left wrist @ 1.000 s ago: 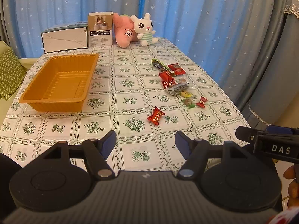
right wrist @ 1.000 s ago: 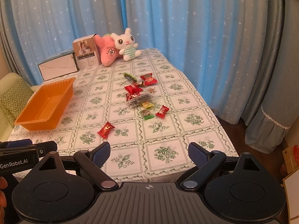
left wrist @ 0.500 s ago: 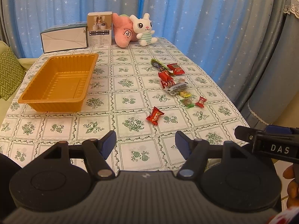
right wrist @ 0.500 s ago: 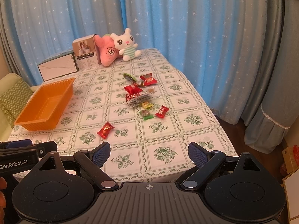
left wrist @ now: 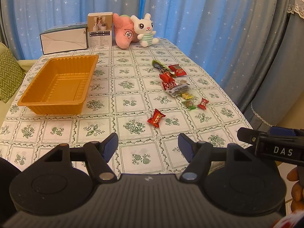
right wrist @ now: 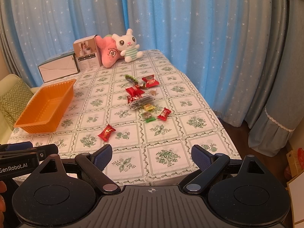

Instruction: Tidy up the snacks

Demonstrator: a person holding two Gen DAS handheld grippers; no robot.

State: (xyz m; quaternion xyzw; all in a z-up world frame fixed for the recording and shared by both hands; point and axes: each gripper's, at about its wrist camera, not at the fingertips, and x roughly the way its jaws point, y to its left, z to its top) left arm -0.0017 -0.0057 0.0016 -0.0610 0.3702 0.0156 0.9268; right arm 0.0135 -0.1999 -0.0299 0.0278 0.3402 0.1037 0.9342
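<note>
Both the left gripper (left wrist: 148, 145) and right gripper (right wrist: 151, 156) hover with fingers apart over the surface's (left wrist: 133, 95) near edge. Snacks (left wrist: 175, 84) lie scattered right of the empty orange tray (left wrist: 57, 87), well apart from it.

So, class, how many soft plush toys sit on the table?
2, both at the table's far end: a pink star-shaped plush leaning beside the boxes, and a white rabbit plush in a striped shirt right next to it.
</note>
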